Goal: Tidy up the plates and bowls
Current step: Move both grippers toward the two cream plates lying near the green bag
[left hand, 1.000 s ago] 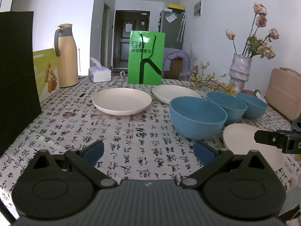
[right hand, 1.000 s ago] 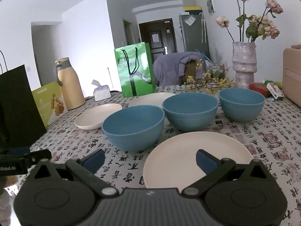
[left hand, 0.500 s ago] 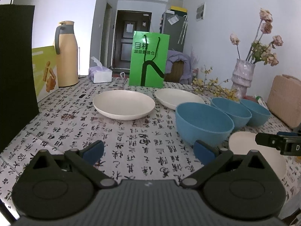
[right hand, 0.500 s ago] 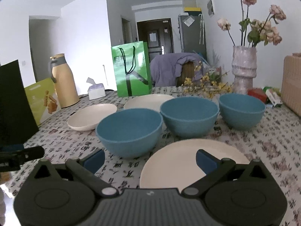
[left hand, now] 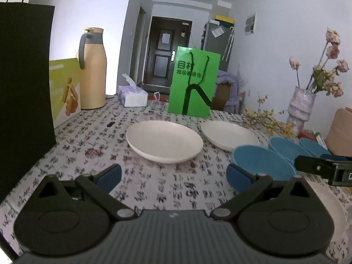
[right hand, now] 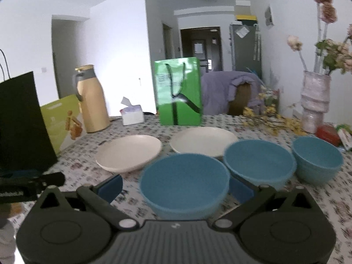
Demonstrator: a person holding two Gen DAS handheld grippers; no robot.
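Left wrist: left gripper (left hand: pixel 173 172) spread wide, empty, over tablecloth (left hand: pixel 72 154); white plate (left hand: pixel 164 140) just ahead.
Right wrist: right gripper (right hand: pixel 176 187) spread wide, nearest blue bowl (right hand: pixel 183 187) between its fingers, contact unclear.

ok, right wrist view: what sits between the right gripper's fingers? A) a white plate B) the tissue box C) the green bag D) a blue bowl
D: the nearest blue bowl sits between the open fingers of the right gripper; the plates lie farther back.
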